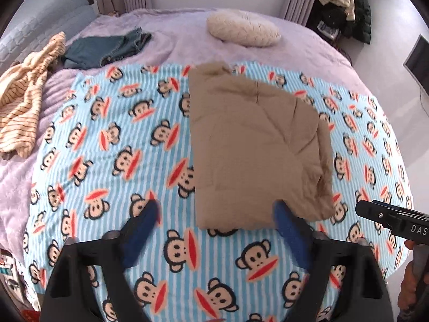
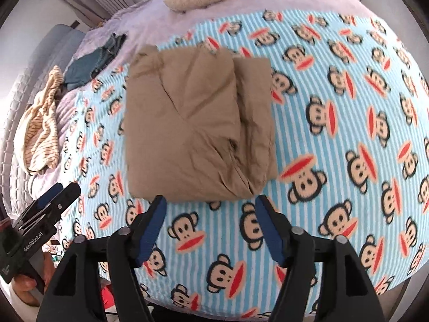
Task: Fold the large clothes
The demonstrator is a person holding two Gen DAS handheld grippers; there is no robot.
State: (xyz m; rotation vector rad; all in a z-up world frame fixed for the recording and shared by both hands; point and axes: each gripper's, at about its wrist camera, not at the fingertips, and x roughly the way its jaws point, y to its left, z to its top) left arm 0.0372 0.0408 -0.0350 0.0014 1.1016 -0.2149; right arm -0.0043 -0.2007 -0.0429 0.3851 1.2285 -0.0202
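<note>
A tan garment lies folded into a thick rectangle on the blue monkey-print blanket; it also shows in the right wrist view. My left gripper is open and empty, just in front of the bundle's near edge. My right gripper is open and empty, also at the bundle's near edge. The right gripper's body shows at the right edge of the left wrist view. The left gripper shows at the lower left of the right wrist view.
The blanket covers a lilac bedspread. Folded blue jeans and a crumpled yellow striped garment lie at the bed's far left. A cream pillow lies at the back. Coats hang at the far right.
</note>
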